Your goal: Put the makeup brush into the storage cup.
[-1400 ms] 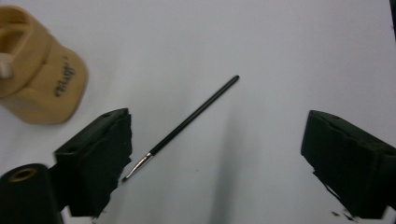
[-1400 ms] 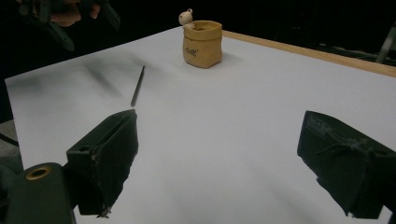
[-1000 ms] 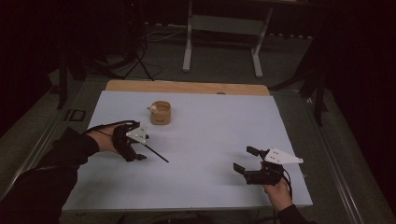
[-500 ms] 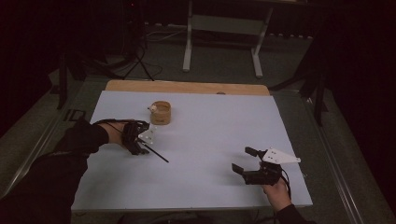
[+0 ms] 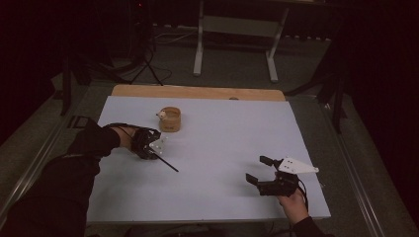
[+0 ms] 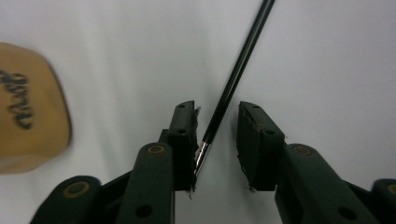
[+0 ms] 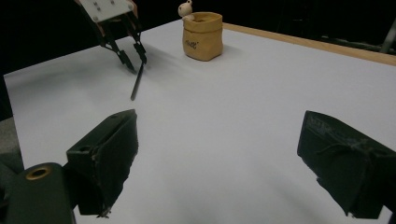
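A thin black stick (image 5: 168, 163) lies on the white table (image 5: 232, 128). My left gripper (image 5: 154, 151) points down over its near-left end. In the left gripper view the stick (image 6: 238, 70) runs up between the open jaws, its metal-tipped end lying against the left pad (image 6: 186, 135) with a gap to the right pad. My right gripper (image 5: 258, 169) rests at the front right, jaws wide open on bare table (image 7: 219, 154). From there I see the left gripper (image 7: 135, 64) and the stick (image 7: 137, 86) farther off.
A small tan pouch-like cup (image 5: 170, 119) stands behind the left gripper, with a small pale figure (image 7: 185, 8) on its rim. A wooden strip (image 5: 197, 92) borders the table's far edge. Stand legs (image 5: 269, 59) and cables lie on the floor beyond.
My left gripper has shifted right and slightly farther, settling over the stick's end. The right gripper has barely moved.
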Demonstrator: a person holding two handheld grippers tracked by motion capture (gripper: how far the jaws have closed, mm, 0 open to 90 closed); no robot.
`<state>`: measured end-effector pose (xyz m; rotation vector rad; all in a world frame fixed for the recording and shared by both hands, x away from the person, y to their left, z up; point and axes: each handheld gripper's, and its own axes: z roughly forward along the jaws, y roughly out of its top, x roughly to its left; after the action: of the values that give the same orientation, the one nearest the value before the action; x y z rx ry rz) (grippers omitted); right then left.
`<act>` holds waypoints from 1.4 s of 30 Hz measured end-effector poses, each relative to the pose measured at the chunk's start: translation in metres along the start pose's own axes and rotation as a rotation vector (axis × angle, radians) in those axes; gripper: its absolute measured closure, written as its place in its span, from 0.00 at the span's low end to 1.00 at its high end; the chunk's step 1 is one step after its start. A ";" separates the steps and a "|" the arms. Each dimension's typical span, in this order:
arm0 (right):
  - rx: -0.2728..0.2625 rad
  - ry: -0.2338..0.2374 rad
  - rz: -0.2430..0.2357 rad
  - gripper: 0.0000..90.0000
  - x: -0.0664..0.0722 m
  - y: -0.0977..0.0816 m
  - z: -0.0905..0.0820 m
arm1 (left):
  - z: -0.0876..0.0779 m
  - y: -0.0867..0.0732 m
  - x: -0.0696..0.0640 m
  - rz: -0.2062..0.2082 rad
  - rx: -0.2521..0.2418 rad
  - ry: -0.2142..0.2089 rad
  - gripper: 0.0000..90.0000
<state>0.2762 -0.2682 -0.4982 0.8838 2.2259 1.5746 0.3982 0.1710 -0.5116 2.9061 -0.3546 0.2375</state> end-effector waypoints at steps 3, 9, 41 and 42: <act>0.000 -0.002 0.002 0.14 0.000 0.000 0.000 | 0.006 0.002 0.002 0.007 -0.002 -0.032 0.79; -0.002 -0.001 -0.001 0.14 0.000 0.000 -0.001 | 0.007 0.003 0.004 -0.001 0.003 -0.087 0.91; -0.015 0.012 -0.013 0.14 0.003 0.003 -0.002 | -0.054 0.064 0.011 -0.207 -0.060 -0.071 0.95; -0.013 0.011 -0.015 0.14 0.003 0.003 -0.002 | -0.056 0.067 0.012 -0.244 -0.062 -0.080 0.95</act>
<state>0.2737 -0.2666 -0.4942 0.8557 2.2215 1.5893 0.3856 0.1170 -0.4427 2.8664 -0.0167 0.0700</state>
